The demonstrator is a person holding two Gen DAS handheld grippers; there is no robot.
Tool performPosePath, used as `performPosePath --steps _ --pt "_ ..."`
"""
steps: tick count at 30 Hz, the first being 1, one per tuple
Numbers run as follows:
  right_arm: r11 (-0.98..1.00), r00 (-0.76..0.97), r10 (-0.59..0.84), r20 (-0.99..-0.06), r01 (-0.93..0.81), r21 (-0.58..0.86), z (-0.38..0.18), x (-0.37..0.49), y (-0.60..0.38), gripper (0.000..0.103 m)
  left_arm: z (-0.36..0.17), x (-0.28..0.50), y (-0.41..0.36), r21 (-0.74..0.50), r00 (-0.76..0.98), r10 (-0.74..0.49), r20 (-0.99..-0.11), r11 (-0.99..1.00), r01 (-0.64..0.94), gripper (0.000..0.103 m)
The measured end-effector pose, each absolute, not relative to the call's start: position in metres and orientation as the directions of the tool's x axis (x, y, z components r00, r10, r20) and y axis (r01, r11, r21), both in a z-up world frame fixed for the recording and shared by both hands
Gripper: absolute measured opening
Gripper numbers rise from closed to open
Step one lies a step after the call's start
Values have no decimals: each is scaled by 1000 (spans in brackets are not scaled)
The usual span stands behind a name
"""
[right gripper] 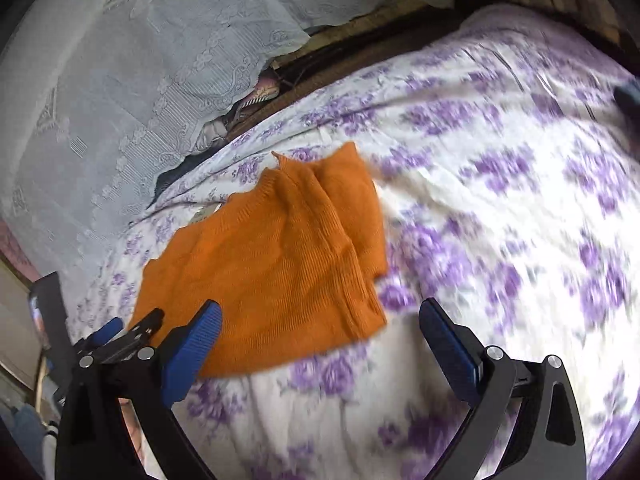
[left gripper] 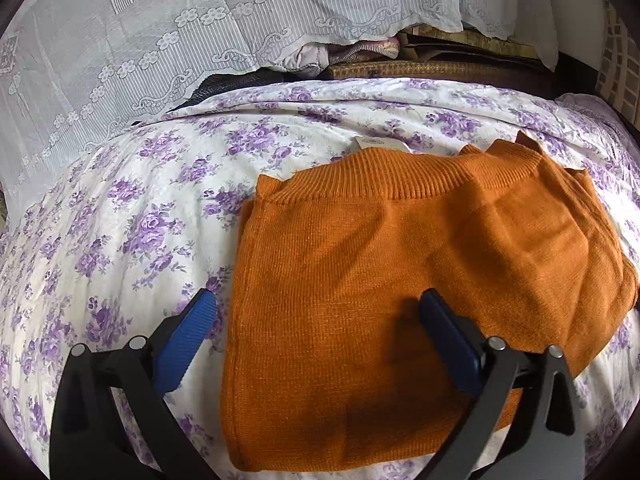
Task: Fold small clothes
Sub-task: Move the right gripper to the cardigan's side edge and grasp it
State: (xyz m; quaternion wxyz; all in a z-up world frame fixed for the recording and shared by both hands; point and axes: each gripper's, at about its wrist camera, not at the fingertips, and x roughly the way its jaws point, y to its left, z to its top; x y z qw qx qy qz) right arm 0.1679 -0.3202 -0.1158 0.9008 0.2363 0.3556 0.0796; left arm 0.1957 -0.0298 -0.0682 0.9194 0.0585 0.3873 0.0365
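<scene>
Both claws released over a folded orange sweater.
Left claw (left gripper: 318, 308) straddles the sweater (left gripper: 400, 272) at lower centre; right claw (right gripper: 320, 320) hovers above the flowered bedsheet (right gripper: 500, 208).

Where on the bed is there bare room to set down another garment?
Bare floral sheet lies left of the orange sweater, out to the lace curtain. In the right wrist view, more sheet runs right of the sweater, toward the bed's far edge. It is crowded behind the collar, where a tag and bundled fabric sit.
</scene>
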Motion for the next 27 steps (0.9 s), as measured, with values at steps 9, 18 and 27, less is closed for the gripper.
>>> performPosePath --steps 9,18,27 --pt "813 726 398 -561 4 582 -123 140 -325 99 -69 198 -29 121 687 104 -720 992 -23 99" --pt "801 723 390 -570 38 597 -127 157 -326 87 -69 200 -26 96 683 88 -725 995 -27 99" --pt "758 703 378 -603 139 637 -128 215 -325 85 -50 203 -29 36 730 27 -683 999 -3 99"
